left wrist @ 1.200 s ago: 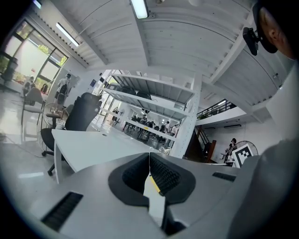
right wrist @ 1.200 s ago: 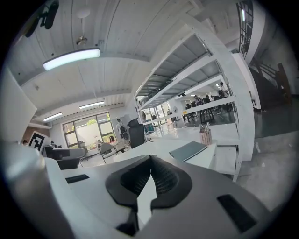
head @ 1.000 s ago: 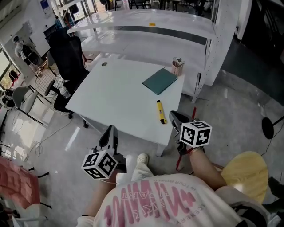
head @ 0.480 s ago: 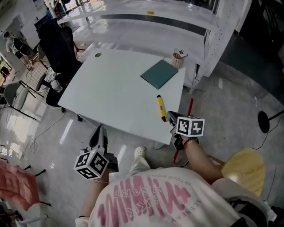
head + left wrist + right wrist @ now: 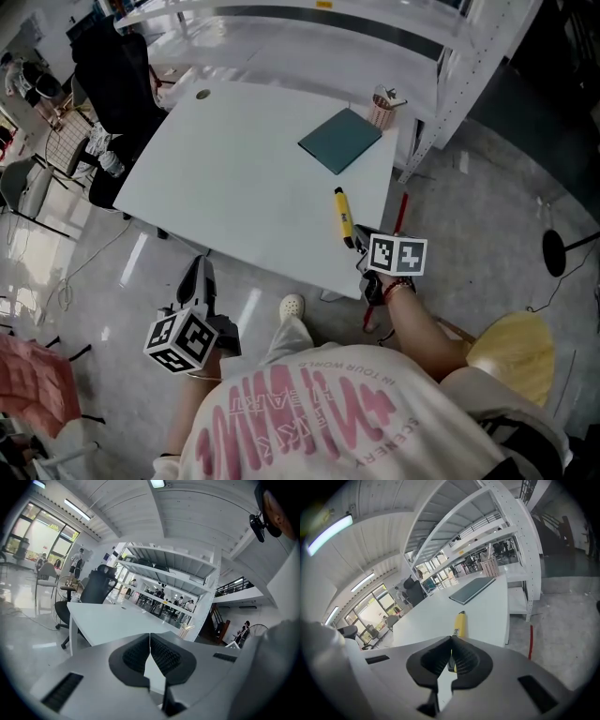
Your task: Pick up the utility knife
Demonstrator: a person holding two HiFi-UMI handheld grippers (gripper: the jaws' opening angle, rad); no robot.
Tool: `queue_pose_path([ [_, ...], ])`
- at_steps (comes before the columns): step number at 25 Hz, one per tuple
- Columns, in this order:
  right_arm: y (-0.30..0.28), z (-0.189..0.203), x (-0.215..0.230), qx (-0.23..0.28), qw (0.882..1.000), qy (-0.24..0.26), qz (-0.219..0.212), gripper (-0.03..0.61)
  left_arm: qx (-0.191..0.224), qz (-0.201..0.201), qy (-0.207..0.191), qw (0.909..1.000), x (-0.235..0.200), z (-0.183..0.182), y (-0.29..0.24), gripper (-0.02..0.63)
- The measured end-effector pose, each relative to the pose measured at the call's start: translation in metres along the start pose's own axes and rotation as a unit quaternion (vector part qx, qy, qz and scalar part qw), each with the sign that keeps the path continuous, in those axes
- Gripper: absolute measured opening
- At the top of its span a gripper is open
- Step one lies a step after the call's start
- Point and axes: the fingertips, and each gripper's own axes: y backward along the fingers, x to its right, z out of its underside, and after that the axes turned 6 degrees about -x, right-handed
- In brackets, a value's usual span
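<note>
A pinkish mesh cup (image 5: 380,104) far beyond the right gripper (image 5: 362,249) holds unidentifiable items. The yellow utility knife (image 5: 343,216) lies just ahead of that gripper's closed, empty jaws, which hide its near end. The left gripper (image 5: 200,274) is likewise closed and empty.

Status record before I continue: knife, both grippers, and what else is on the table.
knife: yellow, flat on table, near its right edge, not held
right gripper: shut, empty, tips by knife's near end; contact unclear
left gripper: shut, empty, short of table's near edge
other items: teal notebook, pen cup at far right corner
task: knife not yet picked up
</note>
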Motion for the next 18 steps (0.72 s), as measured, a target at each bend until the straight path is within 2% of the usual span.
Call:
queue_pose_path([
  [2,-0.003,-0.003,0.0,0.0,1.0,0.004,-0.001,0.022,-0.001,-0.002,0.002,1.0,-0.004,-0.001,-0.002,0.023],
  [4,-0.007,-0.004,-0.001,-0.002,1.0,0.01,-0.001,0.129,-0.004,-0.003,0.005,1.0,-0.008,-0.002,-0.004,0.023],
  [8,-0.014,-0.004,0.001,-0.003,1.0,0.013,0.011,0.137,-0.006,-0.006,0.008,0.9999,-0.014,-0.001,-0.006,0.023],
  [12,-0.022,0.001,0.001,-0.015,0.999,0.018,0.027,0.215,-0.01,-0.008,0.012,0.9998,-0.016,0.003,-0.01,0.023],
  [18,-0.032,0.004,0.003,-0.03,0.997,0.04,0.065,0.236,-0.015,-0.007,0.02,0.9997,-0.018,0.005,-0.016,0.023],
])
